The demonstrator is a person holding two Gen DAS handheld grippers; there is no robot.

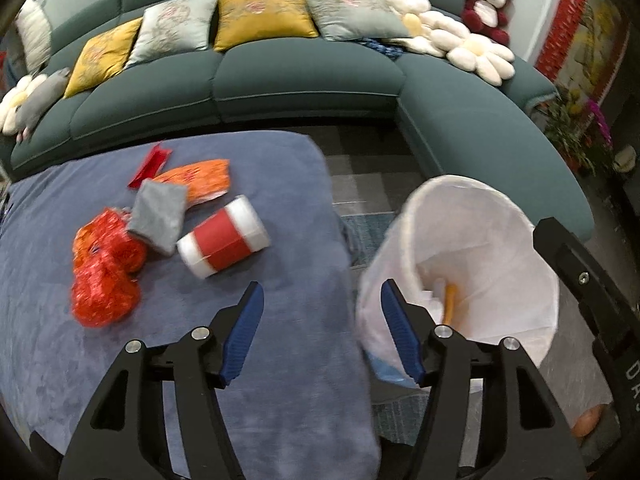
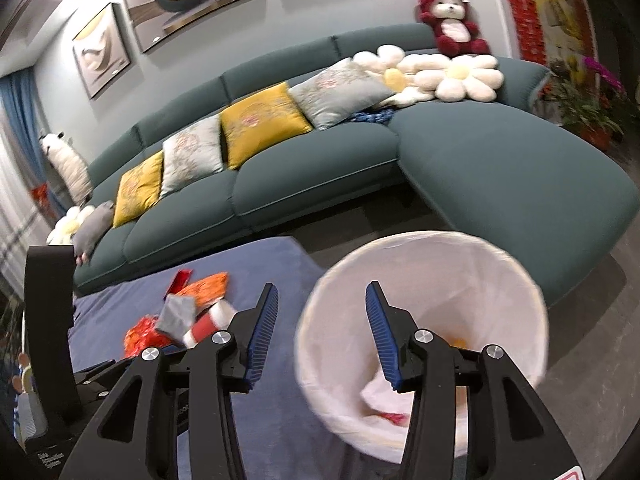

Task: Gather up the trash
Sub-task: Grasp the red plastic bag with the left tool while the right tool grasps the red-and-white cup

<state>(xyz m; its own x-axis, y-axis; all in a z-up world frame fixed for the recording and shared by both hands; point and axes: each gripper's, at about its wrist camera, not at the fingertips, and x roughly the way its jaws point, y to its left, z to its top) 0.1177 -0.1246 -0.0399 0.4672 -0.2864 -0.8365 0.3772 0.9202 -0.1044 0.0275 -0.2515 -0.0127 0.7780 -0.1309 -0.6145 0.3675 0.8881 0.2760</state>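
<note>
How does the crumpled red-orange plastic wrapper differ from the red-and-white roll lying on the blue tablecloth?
The crumpled red-orange plastic wrapper is a shapeless, shiny, wrinkled wad; the red-and-white roll is a smooth cylinder lying on its side. The wrapper is red-orange all over; the roll has a red band between white ends. The wrapper lies farther from the white-lined bin. Both rest on the blue tablecloth, ungripped.

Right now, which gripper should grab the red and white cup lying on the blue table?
Probably the left hand-held gripper: it is open, empty, over the blue tablecloth, near the red and white paper cup. The right hand-held gripper faces the white-lined bin.
</note>
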